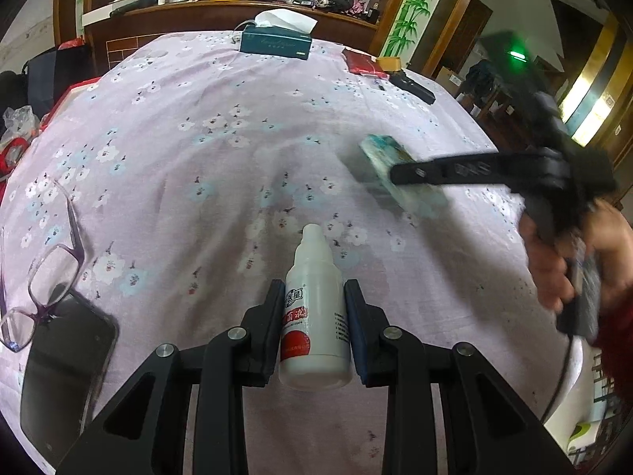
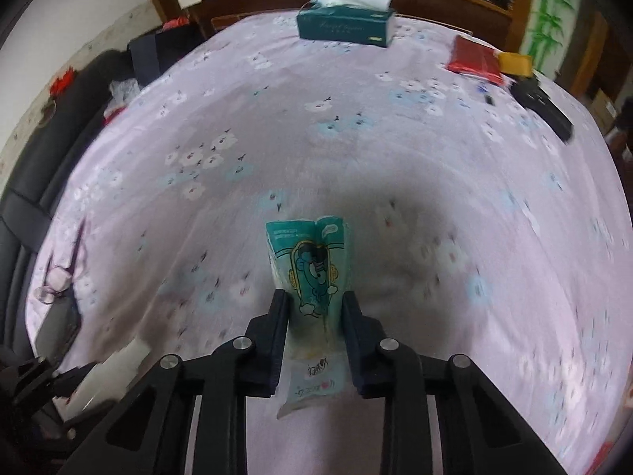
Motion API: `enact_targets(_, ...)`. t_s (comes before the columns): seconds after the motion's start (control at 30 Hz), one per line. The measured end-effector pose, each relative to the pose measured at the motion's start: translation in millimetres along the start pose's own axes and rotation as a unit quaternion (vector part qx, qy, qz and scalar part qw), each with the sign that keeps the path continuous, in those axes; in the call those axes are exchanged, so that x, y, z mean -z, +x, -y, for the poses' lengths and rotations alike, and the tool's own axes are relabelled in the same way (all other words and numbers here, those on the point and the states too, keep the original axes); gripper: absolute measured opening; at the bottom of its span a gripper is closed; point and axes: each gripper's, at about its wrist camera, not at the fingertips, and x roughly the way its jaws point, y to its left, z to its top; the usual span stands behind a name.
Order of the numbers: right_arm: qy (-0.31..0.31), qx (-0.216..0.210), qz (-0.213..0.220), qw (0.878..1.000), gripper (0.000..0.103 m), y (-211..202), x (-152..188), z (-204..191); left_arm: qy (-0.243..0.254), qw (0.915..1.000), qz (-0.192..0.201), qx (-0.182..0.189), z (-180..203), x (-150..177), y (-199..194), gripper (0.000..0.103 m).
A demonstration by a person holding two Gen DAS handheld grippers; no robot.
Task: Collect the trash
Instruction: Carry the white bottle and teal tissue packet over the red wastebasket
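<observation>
1. Left gripper [image 1: 314, 328] is pinching a small white bottle [image 1: 314, 316] with a red label, both pads pressing its sides; bottle cap is pointing toward 12 o'clock over the flowered lilac tablecloth [image 1: 221, 158].
2. Right gripper [image 2: 315, 332] is clamping a teal tissue packet [image 2: 310, 277] with a cartoon print, pads squeezing its lower half. The packet is sitting between the fingers, lifted off the cloth and casting a shadow beneath it.
3. In the left wrist view, that packet is showing blurred at 2 o'clock from the bottle, with the person's hand [image 1: 573, 261] gripping the tool handle at 3 o'clock.
4. Purple glasses [image 1: 43, 273] are lying at 9 o'clock, overlapping a dark phone [image 1: 63, 372].
5. A green tissue box [image 1: 275, 41] is sitting at 12 o'clock on the far edge; a red pouch [image 1: 362, 62] is lying at 1 o'clock.
</observation>
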Motion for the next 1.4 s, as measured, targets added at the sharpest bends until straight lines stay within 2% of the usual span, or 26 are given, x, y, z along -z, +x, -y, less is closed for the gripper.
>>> enact_targets(0.13,0.043,-0.017,0.018,0.999,0.028,-36,37,8,0.006,1.0000,0.002,0.005,17,4,-1,0.029)
enact_targets(0.4,0.101,-0.020,0.036,0.994,0.029,-94,112,34,0.024,0.9994,-0.005,0.025,63,14,-4,0.029)
enact_targets(0.83,0.200,-0.014,0.070,0.977,0.029,-178,211,88,0.082,0.9946,0.008,0.063,156,22,-27,0.029)
enact_targets(1.0,0.227,-0.006,0.092,0.969,0.029,-209,234,109,0.111,0.9902,0.015,0.082,193,20,-31,0.029)
enact_targets(1.4,0.263,0.012,0.146,0.954,0.029,-262,264,142,0.169,0.9767,0.016,0.131,268,13,-30,0.029)
